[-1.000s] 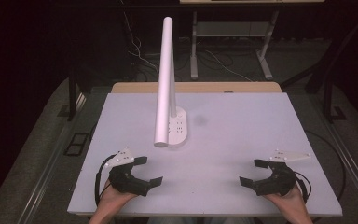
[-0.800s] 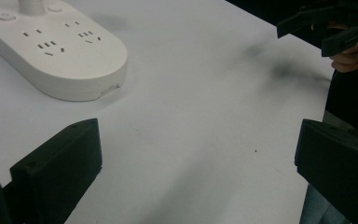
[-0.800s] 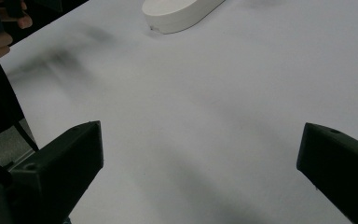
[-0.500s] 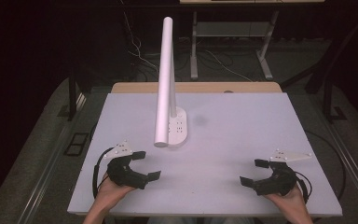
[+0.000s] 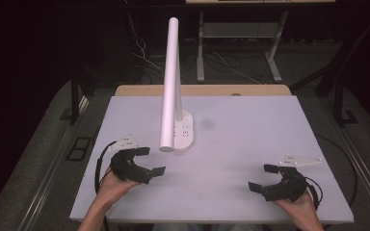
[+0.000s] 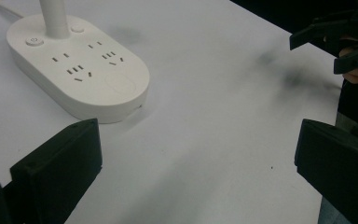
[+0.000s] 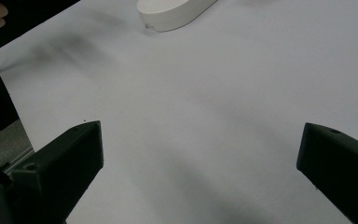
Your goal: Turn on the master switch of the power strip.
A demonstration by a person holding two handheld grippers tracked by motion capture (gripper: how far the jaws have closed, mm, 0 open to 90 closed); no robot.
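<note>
On the white worktop (image 5: pixel 250 144) stands a white desk lamp (image 5: pixel 172 82), a little left of the middle and toward the far half. Its oval base (image 5: pixel 183 131) lies flat, and a long tube of a head leans out from a thin stem toward the near side. From the left gripper view the base (image 6: pixel 81 70) shows groups of socket slots on its top, a round power button at one end and the stem rising beside it.

Near the front left corner, the left gripper (image 5: pixel 147 161) hangs just over the worktop in a person's hand (image 5: pixel 112 185), its black fingers (image 6: pixel 60 170) spread wide apart with nothing between them. It points toward the lamp base, close to it but not touching.

Over at the front right, the right gripper (image 5: pixel 265 177) sits in the other hand (image 5: pixel 298 207), well apart from the lamp. Its fingers (image 7: pixel 60 161) are likewise wide apart over bare worktop, and the near end of the base (image 7: pixel 172 11) shows far off at the top of its view.

A wooden strip (image 5: pixel 202 90) runs behind the worktop's far edge.
</note>
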